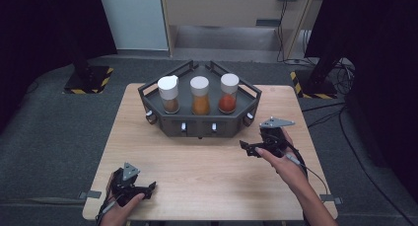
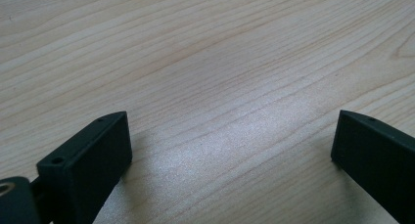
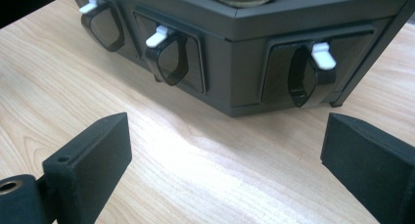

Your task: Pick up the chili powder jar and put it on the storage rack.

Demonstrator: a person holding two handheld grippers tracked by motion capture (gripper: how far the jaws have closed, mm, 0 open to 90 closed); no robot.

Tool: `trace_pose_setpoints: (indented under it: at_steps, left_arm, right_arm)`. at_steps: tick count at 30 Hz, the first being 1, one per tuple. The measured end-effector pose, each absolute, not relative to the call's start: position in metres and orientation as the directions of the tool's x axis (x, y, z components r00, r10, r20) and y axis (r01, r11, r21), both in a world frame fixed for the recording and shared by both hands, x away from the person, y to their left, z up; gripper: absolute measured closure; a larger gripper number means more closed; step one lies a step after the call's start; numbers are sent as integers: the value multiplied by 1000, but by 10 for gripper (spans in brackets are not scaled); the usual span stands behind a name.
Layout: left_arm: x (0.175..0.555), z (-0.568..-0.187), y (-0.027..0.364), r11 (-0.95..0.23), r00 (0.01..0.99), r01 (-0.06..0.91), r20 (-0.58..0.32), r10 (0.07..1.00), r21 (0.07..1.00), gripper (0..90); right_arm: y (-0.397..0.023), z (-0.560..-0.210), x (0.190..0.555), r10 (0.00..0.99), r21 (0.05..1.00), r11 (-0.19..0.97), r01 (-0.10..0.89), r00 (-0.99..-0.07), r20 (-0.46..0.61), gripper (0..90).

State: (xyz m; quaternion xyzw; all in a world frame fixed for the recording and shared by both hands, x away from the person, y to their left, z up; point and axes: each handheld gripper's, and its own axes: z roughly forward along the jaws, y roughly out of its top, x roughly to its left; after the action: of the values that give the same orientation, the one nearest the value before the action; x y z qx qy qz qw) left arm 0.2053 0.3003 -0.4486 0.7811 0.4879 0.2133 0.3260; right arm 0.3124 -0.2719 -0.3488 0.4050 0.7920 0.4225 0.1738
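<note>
A dark grey angular dispenser rack (image 1: 199,121) stands at the back middle of the wooden table (image 1: 207,171). In it stand three white-capped jars: a brown one (image 1: 169,94), an orange one (image 1: 200,95) and a red one (image 1: 228,94). My right gripper (image 1: 250,148) hovers low over the table just right of the rack's front, open with nothing between its jaws. Close ahead of it are the rack's front panel (image 3: 244,62) and its dark spouts with white levers (image 3: 323,55). Near the front left edge my left gripper (image 1: 148,188) rests open over bare wood (image 2: 220,87).
Black stands with yellow-black striped bases (image 1: 88,80) sit on the floor behind the table at both sides. Cables (image 1: 330,107) trail on the floor at the right. Bare tabletop lies between the two grippers.
</note>
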Motion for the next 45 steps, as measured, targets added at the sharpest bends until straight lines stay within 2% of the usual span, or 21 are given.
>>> trace_pose_setpoints:
  at_steps: [26,45]
  left_arm:
    - [205,-449,300,-310,432,624,15,902,717,0]
    - [205,-449,300,-311,432,624,15,902,717,0]
  right_arm:
    - [-279,-384,294,794,804,293,518,-600,97,47]
    - [-264,-404,278,782,788,318,527,-615,96,44]
